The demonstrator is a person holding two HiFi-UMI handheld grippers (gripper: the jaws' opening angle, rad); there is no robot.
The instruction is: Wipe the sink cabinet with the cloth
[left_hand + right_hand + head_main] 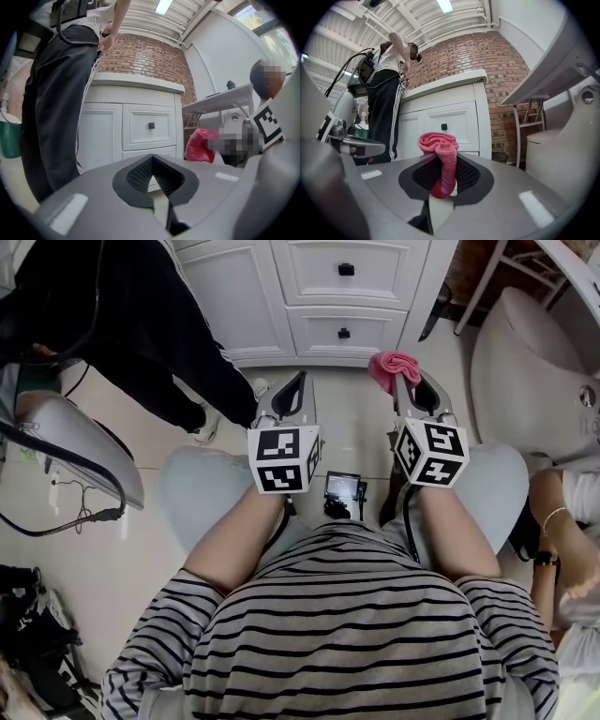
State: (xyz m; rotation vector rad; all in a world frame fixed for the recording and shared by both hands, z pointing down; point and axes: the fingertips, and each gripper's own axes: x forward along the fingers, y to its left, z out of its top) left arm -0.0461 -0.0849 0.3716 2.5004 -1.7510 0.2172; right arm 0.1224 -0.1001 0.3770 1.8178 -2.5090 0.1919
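Pink terry fills the right gripper [443,164]: its dark ribbed pads [466,176] are clamped on a hanging fold of the cloth [439,147], and the bunched remainder stands up above the jaw tips. The left gripper [151,176] has its jaws pressed together with nothing between them; its pads meet in a narrow seam.

Straight ahead of both pairs of jaws, and apart from them, stands the sink cabinet [342,310]. It is white and panelled, with two drawers, one above the other, each carrying a small black knob [346,269]. A strip of pale floor [352,418] lies between the jaw tips and the cabinet's base, so the cloth touches no part of it. In the head view, both grippers point toward the lower drawer, the cloth's end sitting just short of the cabinet foot.

Left of the left jaws, a person in black trousers with white side stripes [56,108] stands close against the cabinet. A brick wall [506,70] rises behind and to the right of the cabinet. Right of the right jaws sits a white rounded fixture [530,371]. Behind the jaws, each gripper carries its marker cube [281,460], and bare forearms lead back to a striped shirt [347,634].
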